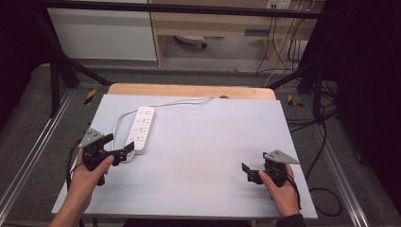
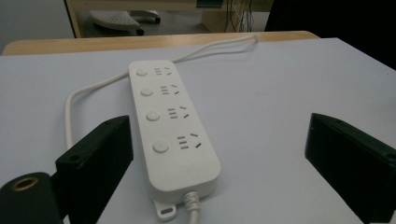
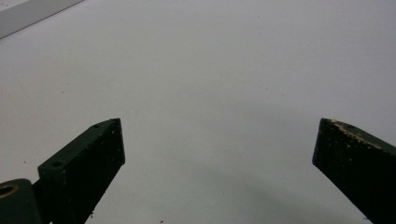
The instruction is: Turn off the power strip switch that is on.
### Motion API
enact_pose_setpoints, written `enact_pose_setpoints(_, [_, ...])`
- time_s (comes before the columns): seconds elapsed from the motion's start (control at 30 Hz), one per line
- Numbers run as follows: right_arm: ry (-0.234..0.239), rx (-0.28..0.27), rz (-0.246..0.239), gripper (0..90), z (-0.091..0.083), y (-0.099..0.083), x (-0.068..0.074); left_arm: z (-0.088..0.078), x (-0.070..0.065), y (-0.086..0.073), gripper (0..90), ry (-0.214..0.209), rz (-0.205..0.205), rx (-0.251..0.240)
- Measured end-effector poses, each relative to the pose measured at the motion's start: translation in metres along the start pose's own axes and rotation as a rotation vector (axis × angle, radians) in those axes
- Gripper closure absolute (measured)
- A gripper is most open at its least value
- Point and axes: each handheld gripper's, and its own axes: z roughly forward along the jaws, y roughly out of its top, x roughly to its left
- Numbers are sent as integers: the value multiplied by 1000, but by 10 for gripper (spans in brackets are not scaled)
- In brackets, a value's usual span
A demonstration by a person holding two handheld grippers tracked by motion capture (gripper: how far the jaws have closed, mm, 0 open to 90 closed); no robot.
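Observation:
A white power strip with several sockets and round buttons lies on the left part of the pale table. Its white cord loops around its left side and runs to the table's back edge. My left gripper is open just in front of the strip's near end, with nothing between its jaws. In the left gripper view the power strip lies lengthwise ahead, its cord end nearest, between the spread jaws of the left gripper. My right gripper is open over bare table at the front right. The right gripper holds nothing.
A wooden strip shows along the table's back edge. Black frame bars and cables surround the table, and a light wooden cabinet stands beyond it. A white edge shows at the top left of the right gripper view.

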Motion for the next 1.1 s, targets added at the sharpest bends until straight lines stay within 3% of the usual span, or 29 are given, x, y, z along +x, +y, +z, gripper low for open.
enact_pose_setpoints(0.13, [3, 0, -1, 30, -1, 0, 0, 9, -4, 9, 57, -10, 30, -15])
enact_pose_setpoints(0.33, [2, 5, -2, 29, 0, 0, 0, 24, -4, 21, 59, -12, 15, -18])
enact_pose_setpoints(0.47, [2, 5, -6, 28, 0, 0, 1, 31, -4, 27, 60, -11, 33, -18])
enact_pose_setpoints(0.87, [9, 5, -8, 27, 0, 0, 1, 43, 4, 41, 65, -10, 7, -38])
enact_pose_setpoints(1.1, [9, 3, -10, 26, 0, 0, 1, 48, 10, 44, 65, 2, 11, -54])
